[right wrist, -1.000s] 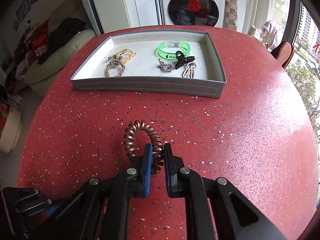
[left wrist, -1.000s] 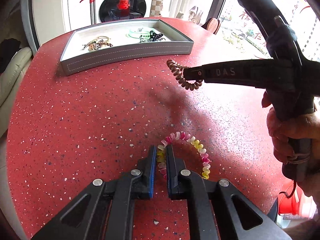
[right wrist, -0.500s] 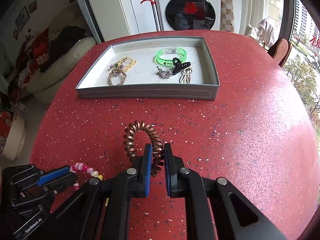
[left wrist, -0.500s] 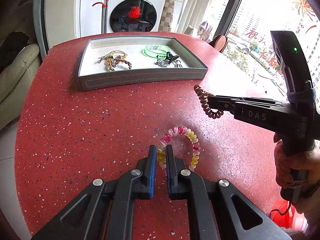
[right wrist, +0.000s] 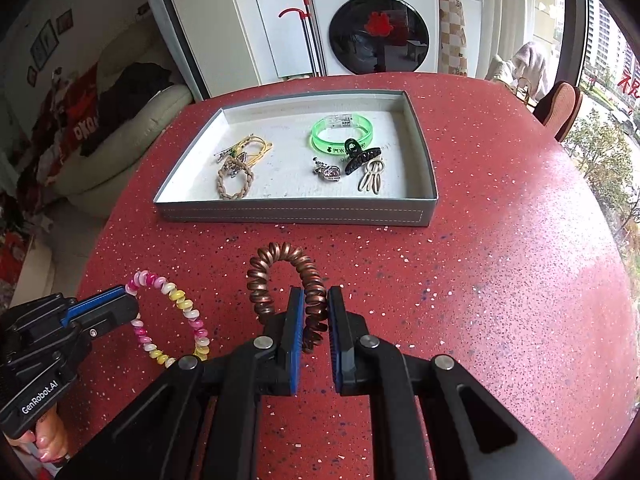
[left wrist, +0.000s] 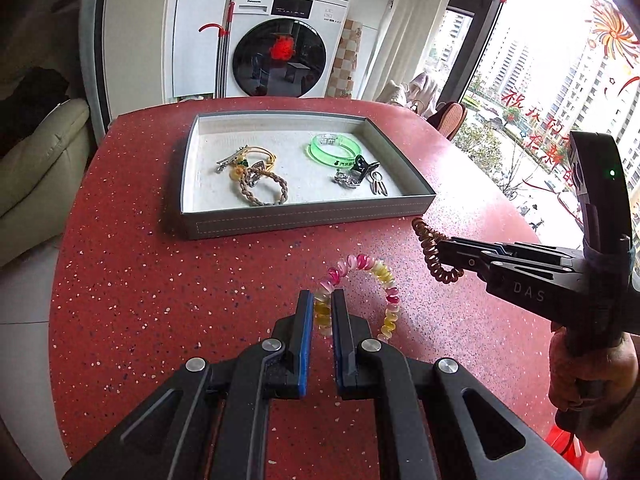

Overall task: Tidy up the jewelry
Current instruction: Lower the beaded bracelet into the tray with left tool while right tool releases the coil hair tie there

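Two coil ties are now in the air, one per hand. Left tongs (left wrist: 319, 312) are clenched on the pink, white and yellow spiral hair tie (left wrist: 362, 292). A second ago that tie lay on the red speckled counter (left wrist: 160, 288); now it hangs clear of it, and the grey rectangular tray (left wrist: 304, 220) looks nearer and more square-on in the left view. Right tongs (right wrist: 313, 312) are clenched on the copper-brown spiral hair tie (right wrist: 284, 276), hanging above the counter short of the tray's near wall, much as it was before.

Judgement: both pickups are done and only the carry is left. The tray floor is bare between the braided bracelets (right wrist: 236, 176) and the green plastic bangle (right wrist: 342, 134), so both ties could drop there.
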Action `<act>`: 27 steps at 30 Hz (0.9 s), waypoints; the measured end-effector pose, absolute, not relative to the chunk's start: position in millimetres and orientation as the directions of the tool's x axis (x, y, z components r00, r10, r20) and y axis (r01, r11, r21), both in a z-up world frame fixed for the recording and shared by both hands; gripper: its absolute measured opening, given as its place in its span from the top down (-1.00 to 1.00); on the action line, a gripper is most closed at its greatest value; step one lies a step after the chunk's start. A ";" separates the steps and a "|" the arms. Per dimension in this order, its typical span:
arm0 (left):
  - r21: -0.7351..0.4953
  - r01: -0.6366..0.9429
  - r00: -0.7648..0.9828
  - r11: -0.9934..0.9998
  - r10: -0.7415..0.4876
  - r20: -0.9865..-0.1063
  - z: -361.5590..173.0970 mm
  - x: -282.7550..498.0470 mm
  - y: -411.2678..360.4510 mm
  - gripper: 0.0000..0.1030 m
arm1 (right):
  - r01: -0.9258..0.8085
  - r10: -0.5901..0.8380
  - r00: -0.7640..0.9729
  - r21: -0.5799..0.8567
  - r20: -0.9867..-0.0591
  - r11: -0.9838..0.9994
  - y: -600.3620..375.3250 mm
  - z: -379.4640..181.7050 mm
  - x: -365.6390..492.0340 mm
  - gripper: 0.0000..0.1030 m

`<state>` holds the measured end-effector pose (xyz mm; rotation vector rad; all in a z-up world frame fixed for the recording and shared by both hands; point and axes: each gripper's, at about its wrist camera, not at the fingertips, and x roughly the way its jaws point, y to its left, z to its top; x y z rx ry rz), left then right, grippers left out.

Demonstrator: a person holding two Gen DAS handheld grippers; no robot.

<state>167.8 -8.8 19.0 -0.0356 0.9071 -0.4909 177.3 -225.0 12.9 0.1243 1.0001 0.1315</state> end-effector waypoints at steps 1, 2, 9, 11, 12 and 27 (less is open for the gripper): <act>-0.233 0.394 0.517 0.889 -0.424 -0.743 20.3 171.5 -9.3 0.47 | -0.053 0.166 0.536 0.163 -0.828 0.985 -225.5 14.3 178.7 0.75; -0.232 0.393 0.523 0.890 -0.424 -0.740 22.1 175.3 -9.9 0.47 | -0.053 0.166 0.539 0.163 -0.826 0.985 -225.7 15.6 180.1 0.75; -0.230 0.381 0.568 0.896 -0.423 -0.706 37.1 205.1 -8.5 0.47 | -0.048 0.166 0.563 0.169 -0.809 0.985 -228.2 26.9 195.9 0.75; -0.230 0.378 0.581 0.897 -0.423 -0.695 41.7 215.4 -9.2 0.47 | -0.045 0.165 0.568 0.170 -0.806 0.984 -229.5 29.8 203.4 0.75; -0.231 0.376 0.587 0.897 -0.424 -0.690 44.0 220.9 -9.8 0.47 | -0.042 0.164 0.570 0.171 -0.805 0.984 -230.4 31.2 207.8 0.75; -0.216 0.281 0.617 0.935 -0.348 -0.705 24.6 310.1 -21.4 0.47 | 0.039 0.172 0.545 0.230 -0.821 0.972 -245.7 15.9 289.7 0.75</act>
